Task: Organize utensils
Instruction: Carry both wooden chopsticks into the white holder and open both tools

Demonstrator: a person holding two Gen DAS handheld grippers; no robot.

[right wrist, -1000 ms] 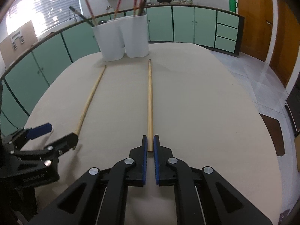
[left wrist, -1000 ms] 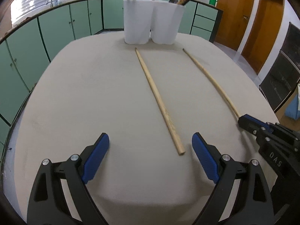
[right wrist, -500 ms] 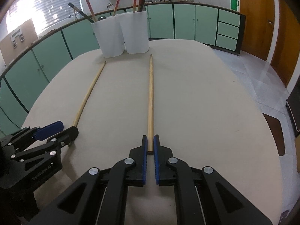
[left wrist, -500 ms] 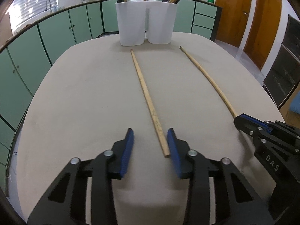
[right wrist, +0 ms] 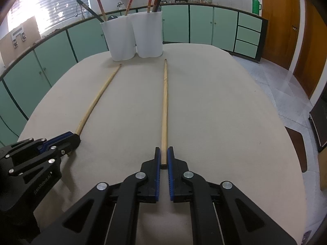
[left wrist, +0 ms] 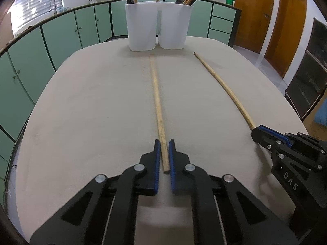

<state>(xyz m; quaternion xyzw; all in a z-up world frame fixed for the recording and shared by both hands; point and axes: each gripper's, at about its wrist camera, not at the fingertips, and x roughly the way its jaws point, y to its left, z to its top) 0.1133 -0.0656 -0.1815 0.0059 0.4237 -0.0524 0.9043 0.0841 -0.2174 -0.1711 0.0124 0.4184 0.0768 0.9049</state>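
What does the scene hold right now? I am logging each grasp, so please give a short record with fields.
surface: beige table
left gripper: shut on the near end of the left chopstick
right gripper: shut on the near end of the right chopstick
chopstick layout: both flat on the table, side by side, apart, far tips pointing toward the holders
holders: two white cups touching at the far edge, upright, with red and dark utensils inside
stage: both chopsticks gripped, not yet lifted

The beige table [left wrist: 85, 106] carries two white holders [left wrist: 157, 26] touching side by side, and two long wooden chopsticks [left wrist: 156, 94] lying apart.
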